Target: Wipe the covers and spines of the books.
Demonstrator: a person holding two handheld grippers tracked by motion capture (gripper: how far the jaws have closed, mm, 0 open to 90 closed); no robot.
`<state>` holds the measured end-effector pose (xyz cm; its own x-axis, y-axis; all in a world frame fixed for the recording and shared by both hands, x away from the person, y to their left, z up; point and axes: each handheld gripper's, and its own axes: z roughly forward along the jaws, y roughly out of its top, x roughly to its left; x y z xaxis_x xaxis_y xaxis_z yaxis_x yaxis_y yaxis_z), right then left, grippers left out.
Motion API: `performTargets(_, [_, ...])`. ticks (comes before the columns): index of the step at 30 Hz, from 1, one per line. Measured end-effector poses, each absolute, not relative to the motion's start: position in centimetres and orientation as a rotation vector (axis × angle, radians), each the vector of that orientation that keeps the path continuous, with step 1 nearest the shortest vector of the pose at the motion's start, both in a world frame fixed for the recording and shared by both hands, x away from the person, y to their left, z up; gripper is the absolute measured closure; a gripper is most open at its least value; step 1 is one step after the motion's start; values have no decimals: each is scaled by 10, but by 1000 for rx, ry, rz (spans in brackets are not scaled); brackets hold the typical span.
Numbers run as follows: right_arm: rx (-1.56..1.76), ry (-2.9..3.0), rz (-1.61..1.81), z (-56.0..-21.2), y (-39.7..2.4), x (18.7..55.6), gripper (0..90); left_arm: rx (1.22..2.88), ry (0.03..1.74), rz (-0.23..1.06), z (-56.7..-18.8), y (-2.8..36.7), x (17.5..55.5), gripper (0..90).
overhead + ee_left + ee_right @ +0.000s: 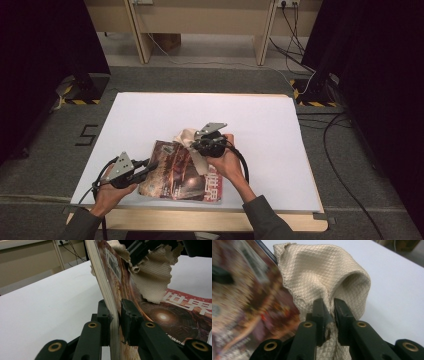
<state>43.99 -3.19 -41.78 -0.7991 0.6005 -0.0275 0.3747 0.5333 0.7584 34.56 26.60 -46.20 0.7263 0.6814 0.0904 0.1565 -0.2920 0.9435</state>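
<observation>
A magazine (175, 172) with a dark reddish-brown cover lies near the front of the white table. My left gripper (148, 165) is shut on its left edge; in the left gripper view the black jaws pinch the magazine (113, 290) by its page edges, so that side stands lifted. A beige woven cloth (192, 145) rests over the magazine's top. My right gripper (195, 146) is shut on the cloth (322, 277), with a fold bunched between its jaws. The other gripper (140, 250) holds the cloth (152, 277) above the cover in the left gripper view.
The white table top (165, 115) stretches behind and to both sides of the magazine. Beyond it stand a wooden desk (200, 20), black curtains at both sides, and cables (345, 165) on the grey floor at right.
</observation>
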Motion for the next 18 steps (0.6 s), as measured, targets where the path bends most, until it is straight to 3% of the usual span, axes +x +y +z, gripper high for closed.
performTargets(5, [854, 2492, 1117, -423, -41, 443, 803, 1823, 652, 600, -461, 266, 346, 775])
performTargets(18, [696, 2487, 1199, -392, 9, 428, 802, 1827, 663, 603, -463, 266, 346, 770])
